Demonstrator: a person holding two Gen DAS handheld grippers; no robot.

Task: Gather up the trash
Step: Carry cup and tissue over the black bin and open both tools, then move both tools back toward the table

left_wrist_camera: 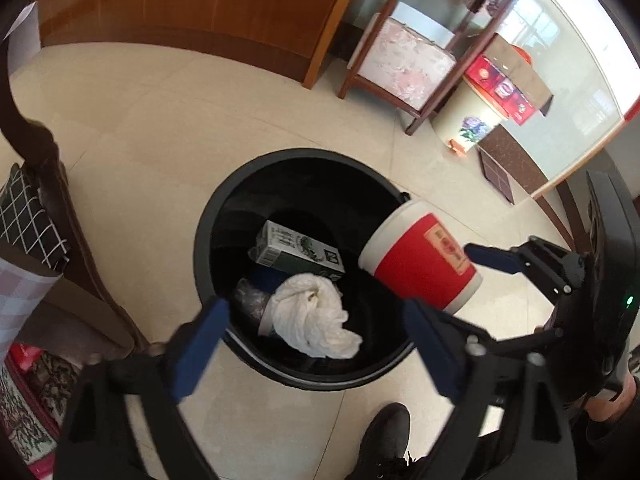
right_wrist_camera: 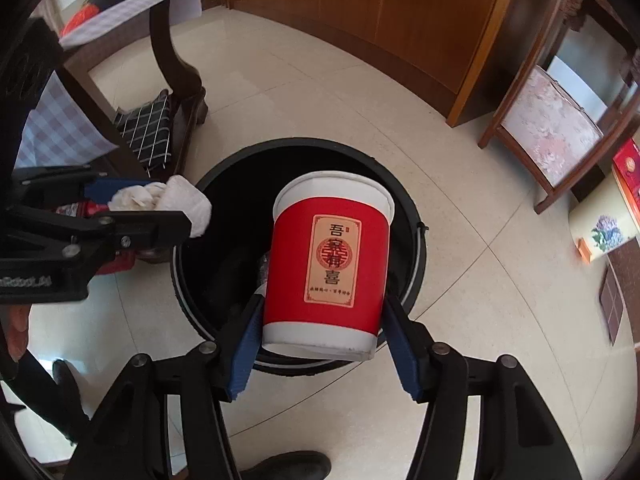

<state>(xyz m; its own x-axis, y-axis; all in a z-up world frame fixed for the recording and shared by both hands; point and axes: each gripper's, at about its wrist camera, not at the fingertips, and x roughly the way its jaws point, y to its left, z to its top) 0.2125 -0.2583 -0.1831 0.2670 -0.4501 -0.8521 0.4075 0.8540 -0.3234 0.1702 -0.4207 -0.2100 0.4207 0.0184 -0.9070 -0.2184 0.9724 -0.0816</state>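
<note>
A black round trash bin (left_wrist_camera: pixel 208 216) stands on the tiled floor, also in the right wrist view (right_wrist_camera: pixel 408 208). Inside lie a green-and-white carton (left_wrist_camera: pixel 298 250) and other litter. My left gripper (left_wrist_camera: pixel 316 344) is over the bin's near rim with its jaws wide apart; a crumpled white tissue (left_wrist_camera: pixel 316 322) lies between them, and in the right wrist view the tissue (right_wrist_camera: pixel 176 200) shows at its fingertips above the rim. My right gripper (right_wrist_camera: pixel 324 350) is shut on a red-and-white paper cup (right_wrist_camera: pixel 328 264), held tilted over the bin; the cup also shows in the left wrist view (left_wrist_camera: pixel 420 258).
A dark wooden chair (right_wrist_camera: pixel 176 72) with a checked cushion (right_wrist_camera: pixel 150 132) stands left of the bin. A wooden cabinet (right_wrist_camera: pixel 400 12) lines the back. A wooden stand with a pink stone slab (left_wrist_camera: pixel 404 64) and a red box (left_wrist_camera: pixel 500 88) are at right. A black shoe (left_wrist_camera: pixel 384 440) is near the bin.
</note>
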